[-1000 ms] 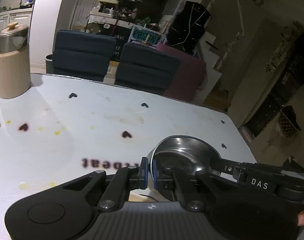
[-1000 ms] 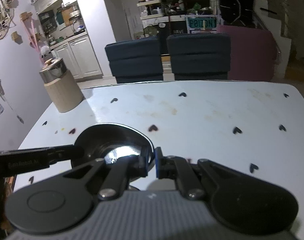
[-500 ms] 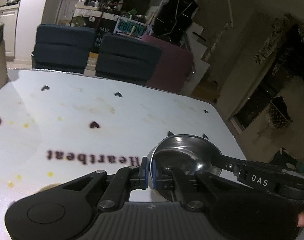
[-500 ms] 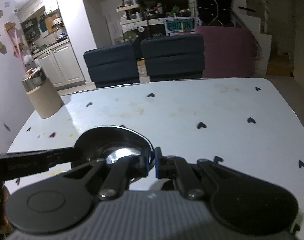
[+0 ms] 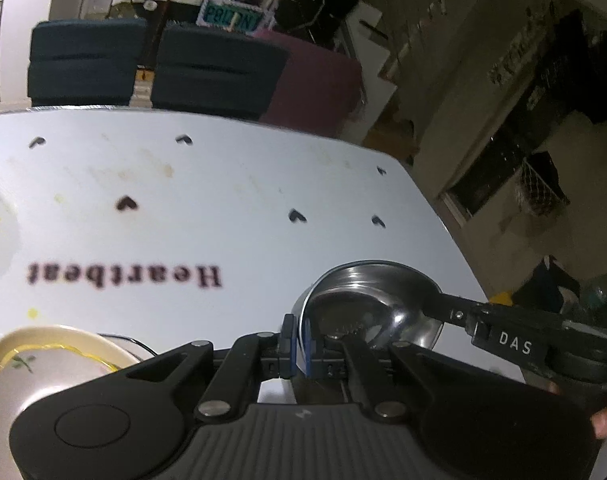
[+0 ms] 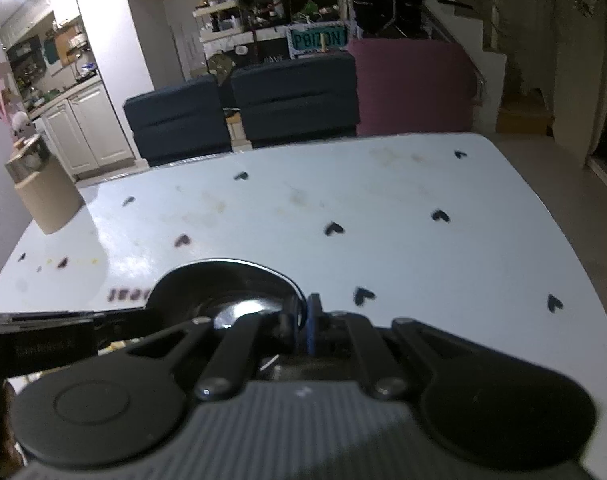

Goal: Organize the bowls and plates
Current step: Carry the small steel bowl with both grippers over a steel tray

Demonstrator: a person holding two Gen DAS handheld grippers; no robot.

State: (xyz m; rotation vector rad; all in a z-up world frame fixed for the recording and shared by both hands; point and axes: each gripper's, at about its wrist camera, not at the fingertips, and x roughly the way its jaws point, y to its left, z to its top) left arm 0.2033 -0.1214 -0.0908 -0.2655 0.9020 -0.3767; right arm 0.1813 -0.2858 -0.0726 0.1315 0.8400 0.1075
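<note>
A cream plate [image 5: 43, 364] has come into view at lower left. The left hand-held gripper [image 5: 297, 346] and right hand-held gripper [image 6: 301, 318] still pinch opposite rims of the steel bowl [image 5: 373, 306], carried rightward above the tabletop [image 5: 223, 208].

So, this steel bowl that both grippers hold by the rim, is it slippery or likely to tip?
The steel bowl looks polished, so probably slippery. The left gripper and right gripper pinch only thin rim on opposite sides, so it may pivot. It looks thin-walled, likely light.

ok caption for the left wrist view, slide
Both grippers clamp a shiny steel bowl over the white heart-print table.
</note>
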